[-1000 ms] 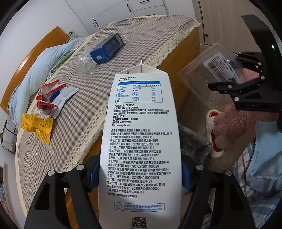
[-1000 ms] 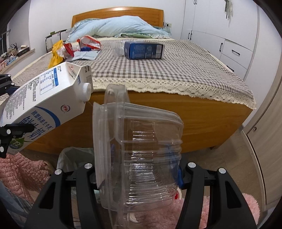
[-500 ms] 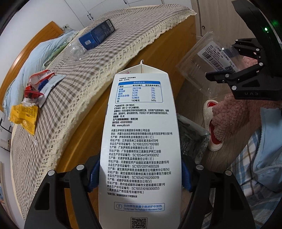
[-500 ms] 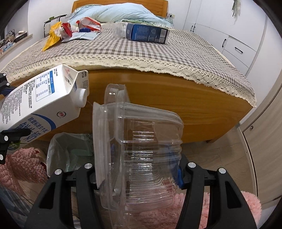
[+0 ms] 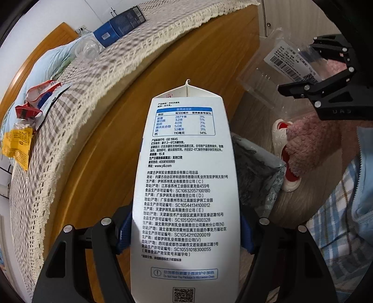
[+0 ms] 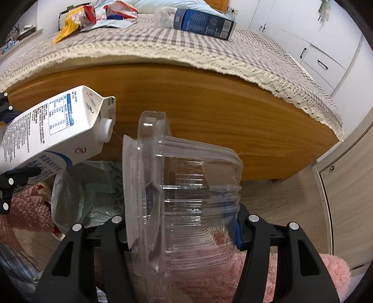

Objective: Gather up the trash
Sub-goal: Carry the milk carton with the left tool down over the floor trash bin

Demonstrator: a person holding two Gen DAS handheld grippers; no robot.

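My left gripper is shut on a white milk carton, its blue pads pressing the two sides, spout end pointing away and down. My right gripper is shut on a clear plastic clamshell box. The right wrist view shows the carton hanging at the left above an open grey-green trash bag on the floor. That bag lies just right of the carton in the left wrist view. A blue box, a clear bottle and wrappers lie on the bed.
The wooden bed frame stands close behind the bag, with a checked, lace-edged cover hanging over it. A person's pink fluffy leg and a white slipper are beside the bag. White drawers stand at the right.
Both grippers have sunk towards the floor with their loads. The bed top has slid up in both views, and more of the bag shows under the carton.
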